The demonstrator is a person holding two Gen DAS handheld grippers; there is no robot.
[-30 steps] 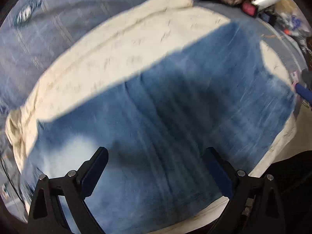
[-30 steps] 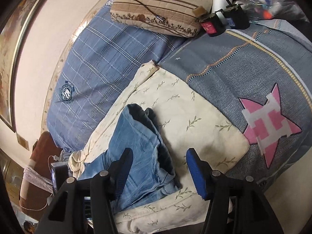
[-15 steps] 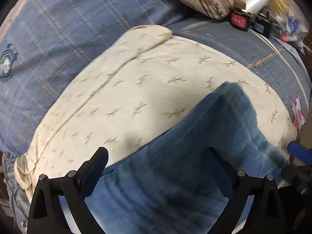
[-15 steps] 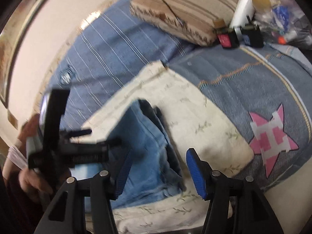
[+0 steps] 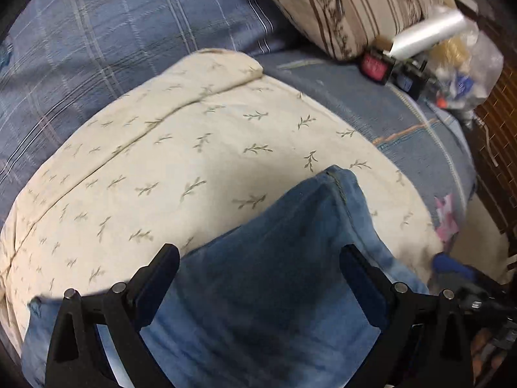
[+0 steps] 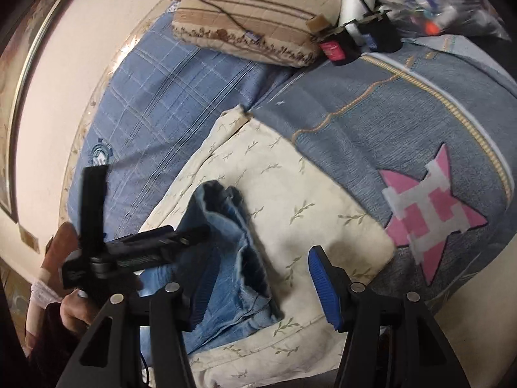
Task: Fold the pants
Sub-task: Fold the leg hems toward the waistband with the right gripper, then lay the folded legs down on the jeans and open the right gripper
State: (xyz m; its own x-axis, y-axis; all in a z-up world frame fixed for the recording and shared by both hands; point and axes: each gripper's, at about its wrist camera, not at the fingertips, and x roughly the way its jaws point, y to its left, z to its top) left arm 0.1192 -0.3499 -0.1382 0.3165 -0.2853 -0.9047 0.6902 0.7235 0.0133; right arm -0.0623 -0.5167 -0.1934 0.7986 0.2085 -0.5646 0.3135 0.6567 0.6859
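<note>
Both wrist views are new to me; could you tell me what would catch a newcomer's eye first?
The blue jeans stand out first, lying bunched on the cream leaf-print pillow in the middle, with both the left gripper and the right gripper open above them. Next comes the pink star patch on the grey-blue quilt to the right, then the striped cushion at the back.

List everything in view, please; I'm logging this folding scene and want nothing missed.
jeans: one, blue denim, folded on the cream cloth
cream cloth: one, leaf-printed, spread on the bed
plaid cover: one, blue, left of the cloth
grey quilt: one, pink star patch, right side
striped pillow: one, beige and brown, at the back
small boxes: about two, red and dark, beside the pillow
plastic bag of clutter: one, clear, far right
left claw: open, above the jeans
right claw: open, blue pads
</note>
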